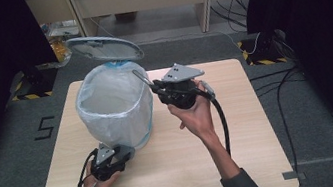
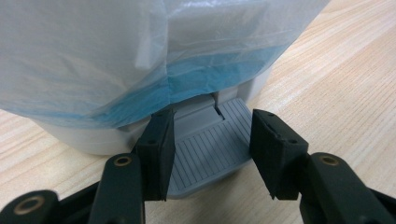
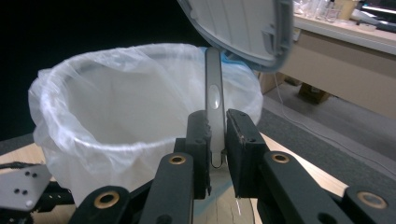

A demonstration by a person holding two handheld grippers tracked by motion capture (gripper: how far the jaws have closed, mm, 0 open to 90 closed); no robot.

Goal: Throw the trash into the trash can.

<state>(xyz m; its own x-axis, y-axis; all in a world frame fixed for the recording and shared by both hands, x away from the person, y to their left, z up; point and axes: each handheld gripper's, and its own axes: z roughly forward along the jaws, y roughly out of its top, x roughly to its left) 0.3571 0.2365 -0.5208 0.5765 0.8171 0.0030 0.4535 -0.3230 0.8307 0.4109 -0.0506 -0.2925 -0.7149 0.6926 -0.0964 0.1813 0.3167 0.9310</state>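
High view: pedal bin (image 1: 116, 112) standing upright on the wooden table (image 1: 177, 173), lined with a white bag (image 1: 104, 95), lid (image 1: 104, 47) tipped up at the far side, mouth open toward the camera. Right gripper (image 1: 153, 86) held just beside the bin's right rim, clamped on a thin grey metal strip (image 1: 141, 77) whose long axis runs up and left toward the lid; what the strip is, impossible to tell. Right hand (image 1: 195, 111) wrapped under the tool, cable looping down the forearm.

Right gripper view: jaws closed tight on the strip (image 3: 214, 100), standing near vertical, top end close under the raised lid (image 3: 243, 28), bag rim (image 3: 116, 60) beyond and left.

Left gripper view: left gripper (image 2: 210, 149) spread wide, jaws either side of the ribbed grey pedal (image 2: 208, 154) at the bin's foot, one inner face touching its edge, nothing pinched. Blue bin wall (image 2: 210, 79) showing through the bag just above.
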